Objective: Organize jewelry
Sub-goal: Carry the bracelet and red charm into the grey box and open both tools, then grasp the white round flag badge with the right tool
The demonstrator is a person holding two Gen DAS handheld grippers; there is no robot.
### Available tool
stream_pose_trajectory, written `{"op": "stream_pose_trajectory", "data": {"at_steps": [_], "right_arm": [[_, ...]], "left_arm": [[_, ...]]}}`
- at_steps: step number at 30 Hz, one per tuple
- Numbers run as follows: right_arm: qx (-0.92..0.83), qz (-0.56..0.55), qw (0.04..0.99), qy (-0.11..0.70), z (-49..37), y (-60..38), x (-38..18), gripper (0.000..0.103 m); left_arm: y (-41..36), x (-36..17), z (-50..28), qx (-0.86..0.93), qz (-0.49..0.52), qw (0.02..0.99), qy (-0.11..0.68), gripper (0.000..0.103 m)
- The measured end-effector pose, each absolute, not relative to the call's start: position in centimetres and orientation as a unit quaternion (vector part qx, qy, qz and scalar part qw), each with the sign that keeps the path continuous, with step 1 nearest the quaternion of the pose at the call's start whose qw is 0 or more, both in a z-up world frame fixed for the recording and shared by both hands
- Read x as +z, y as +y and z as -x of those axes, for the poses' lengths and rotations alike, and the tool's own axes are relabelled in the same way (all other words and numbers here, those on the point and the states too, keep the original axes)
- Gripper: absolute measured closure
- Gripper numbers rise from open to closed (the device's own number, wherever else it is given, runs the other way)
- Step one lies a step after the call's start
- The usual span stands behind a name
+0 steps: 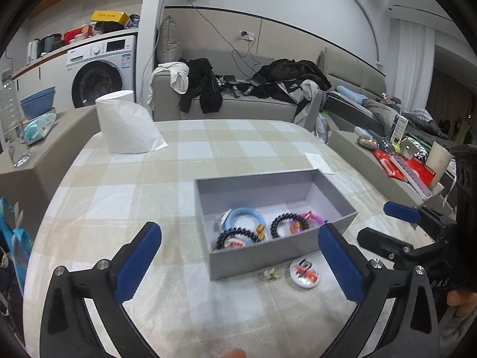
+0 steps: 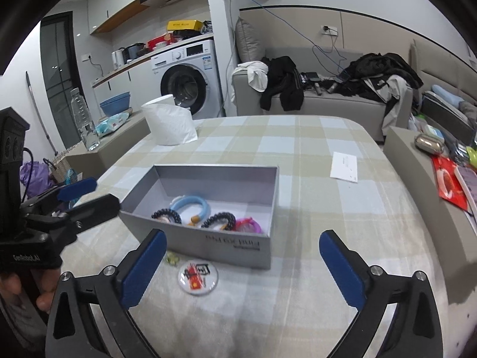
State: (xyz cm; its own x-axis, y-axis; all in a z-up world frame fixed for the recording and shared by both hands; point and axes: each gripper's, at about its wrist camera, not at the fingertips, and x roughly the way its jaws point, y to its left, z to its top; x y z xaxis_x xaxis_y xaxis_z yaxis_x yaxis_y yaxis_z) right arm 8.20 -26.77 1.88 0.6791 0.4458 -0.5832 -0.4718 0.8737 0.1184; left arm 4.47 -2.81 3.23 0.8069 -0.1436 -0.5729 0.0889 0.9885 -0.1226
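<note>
So inside the one grey box [image 2: 208,243] I count two dark beaded bracelets [image 2: 167,215], one light blue ring [image 2: 190,204] and one pink-purple bracelet [image 2: 249,225]. Out front on the cloth there's one round badge [image 2: 198,277] and one tiny flower-ish charm [image 1: 272,274]. Further back: one paper roll [image 1: 125,122] and one white card [image 2: 344,167].

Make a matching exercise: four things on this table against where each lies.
1. blue bangle
2. round badge
3. tissue roll
4. white paper slip

a. far left corner of the table
b. inside the grey box
c. on the cloth just in front of the box
d. on the cloth, right of the box

Pairs: 1-b, 2-c, 3-a, 4-d
</note>
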Motion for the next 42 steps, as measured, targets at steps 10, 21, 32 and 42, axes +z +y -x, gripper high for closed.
{"op": "stream_pose_trajectory", "data": {"at_steps": [10,21,32,42], "right_arm": [[0.250,0.038,0.898,0.360,-7.4,-26.3,-0.5,0.000],[0.300,0.091,0.862,0.397,-7.2,-23.1,-2.7,0.030],[0.308,0.136,0.852,0.400,-7.5,-20.7,-3.5,0.042],[0.302,0.152,0.853,0.397,-8.1,-20.4,-3.7,0.049]], "left_arm": [[-2.6,0.5,-3.5,-0.046,0.047,0.934,0.351,0.001],[-2.3,-0.4,-3.5,-0.028,0.044,0.926,0.373,0.001],[-2.1,-0.9,-3.4,-0.046,0.050,0.924,0.376,0.001],[-1.9,-0.9,-3.6,-0.055,0.059,0.923,0.376,0.001]]}}
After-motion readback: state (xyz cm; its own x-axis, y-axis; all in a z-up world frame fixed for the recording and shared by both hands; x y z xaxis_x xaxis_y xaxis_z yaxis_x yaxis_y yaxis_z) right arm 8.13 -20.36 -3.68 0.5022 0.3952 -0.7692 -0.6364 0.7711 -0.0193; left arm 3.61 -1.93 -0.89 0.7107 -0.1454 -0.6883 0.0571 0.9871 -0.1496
